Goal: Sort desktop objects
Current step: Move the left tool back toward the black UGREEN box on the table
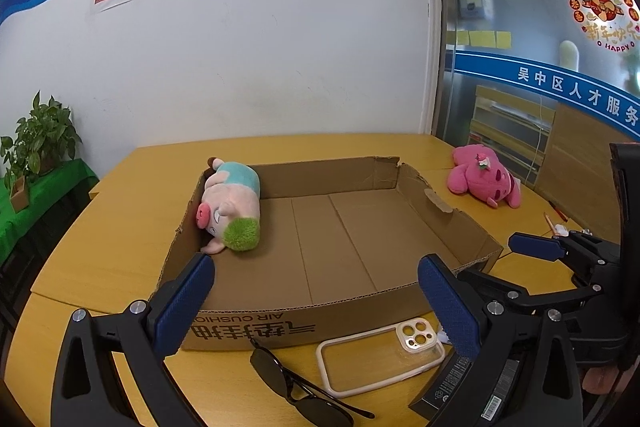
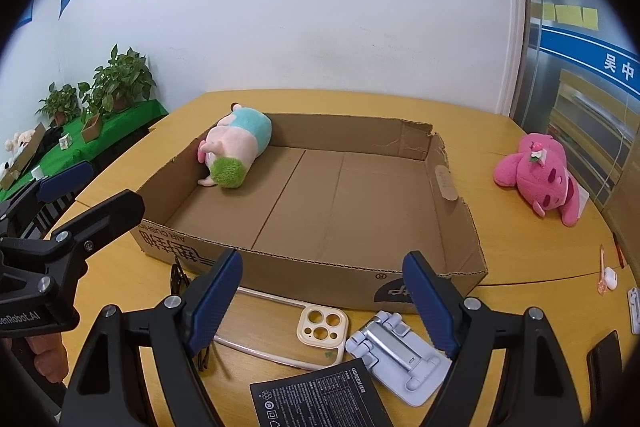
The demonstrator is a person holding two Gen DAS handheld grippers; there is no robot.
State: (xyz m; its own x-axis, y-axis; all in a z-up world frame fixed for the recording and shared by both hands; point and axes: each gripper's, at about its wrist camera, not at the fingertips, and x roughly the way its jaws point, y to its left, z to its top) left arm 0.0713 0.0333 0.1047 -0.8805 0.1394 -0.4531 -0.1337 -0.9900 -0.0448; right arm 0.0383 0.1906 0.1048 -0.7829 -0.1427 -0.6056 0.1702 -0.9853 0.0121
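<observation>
Hovering open tools (image 1: 320, 301) (image 2: 328, 291), cardboard box (image 1: 340, 227)

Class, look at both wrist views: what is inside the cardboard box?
Inside the cardboard box, only a pig plush shows, lying in the far left corner against the wall. The remaining floor is bare. The near wall hides a thin strip of floor behind it.

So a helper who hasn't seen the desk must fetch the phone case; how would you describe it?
Find the big open cardboard box on the yellow table. On the table against its near wall lies the phone case: flat, clear-backed, with a cream rim and camera holes, between dark sunglasses and a grey folding stand.
</observation>
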